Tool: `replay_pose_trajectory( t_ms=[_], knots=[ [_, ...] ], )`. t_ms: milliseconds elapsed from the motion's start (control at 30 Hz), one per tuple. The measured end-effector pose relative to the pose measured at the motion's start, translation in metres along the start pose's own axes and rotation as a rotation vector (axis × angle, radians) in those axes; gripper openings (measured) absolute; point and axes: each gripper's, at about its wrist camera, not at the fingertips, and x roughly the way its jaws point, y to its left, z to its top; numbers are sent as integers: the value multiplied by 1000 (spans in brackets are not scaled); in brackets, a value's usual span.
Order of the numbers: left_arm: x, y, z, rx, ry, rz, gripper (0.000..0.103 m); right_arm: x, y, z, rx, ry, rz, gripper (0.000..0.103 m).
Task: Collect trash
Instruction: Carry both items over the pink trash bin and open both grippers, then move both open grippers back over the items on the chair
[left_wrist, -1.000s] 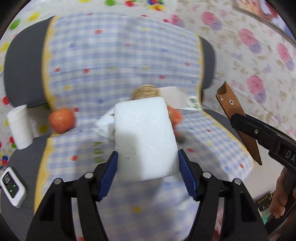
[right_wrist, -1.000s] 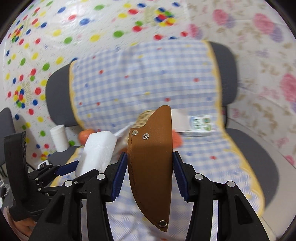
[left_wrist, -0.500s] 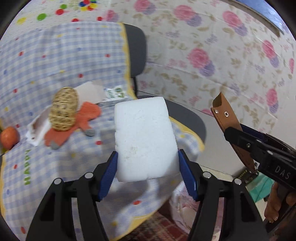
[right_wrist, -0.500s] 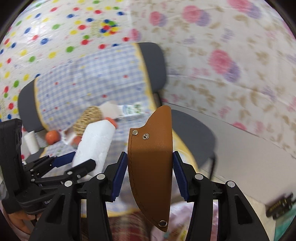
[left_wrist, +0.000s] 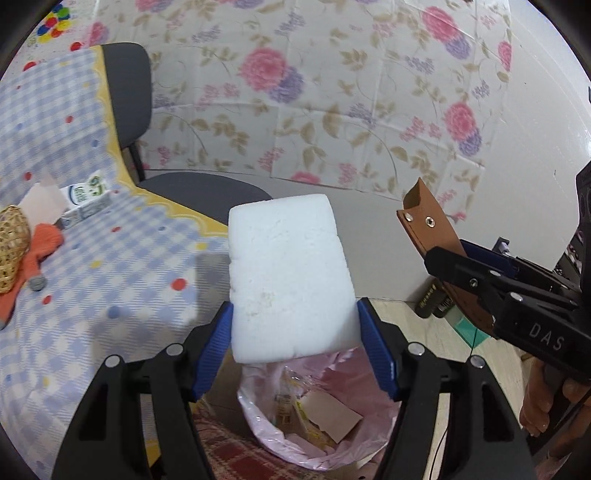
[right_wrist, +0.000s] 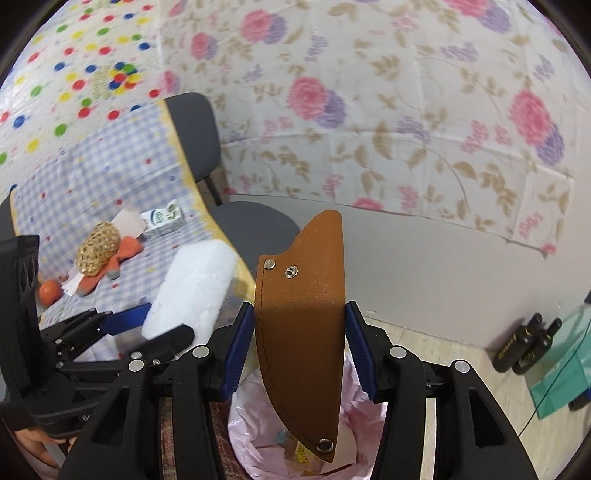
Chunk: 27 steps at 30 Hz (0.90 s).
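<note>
My left gripper (left_wrist: 295, 343) is shut on a white foam block (left_wrist: 288, 280) and holds it above a bin lined with a pink bag (left_wrist: 321, 417) that has paper scraps in it. My right gripper (right_wrist: 299, 350) is shut on a brown leather sheath (right_wrist: 301, 332), also over the pink bag (right_wrist: 255, 435). The sheath (left_wrist: 439, 240) shows at the right in the left wrist view. The foam block (right_wrist: 192, 291) shows at the left in the right wrist view.
The checkered cloth (left_wrist: 110, 273) over the chairs holds a milk carton (left_wrist: 83, 203), a wicker ball (left_wrist: 9, 243), an orange cloth toy (left_wrist: 33, 258) and an orange fruit (right_wrist: 50, 291). Dark bottles (right_wrist: 524, 350) stand on the floor by the floral wall.
Both grippers have swung right, away from the checkered chair seat, and now hang over the pink-lined bin. Each still holds its item.
</note>
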Motion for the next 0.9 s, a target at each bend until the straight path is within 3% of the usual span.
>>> replay_pose_trajectory(
  t_ms=[67,100,167,467,900],
  knots=[
    [7,-4,1,-2,20,-13,76,2,-7,-2,17,8,7,53],
    [8,-5,1,-5,24,-11,81,3,-9,-3,26,10,9,59],
    [7,-2,0,-15,23,-5,81,3,-12,-3,41,6,16,64],
    [-13,46,-2,-124,-8,105,81,6,-3,3,28,-7,46,64],
    [-50,89,-15,-194,-53,207,81,25,52,11,-57,26,134,64]
  ],
)
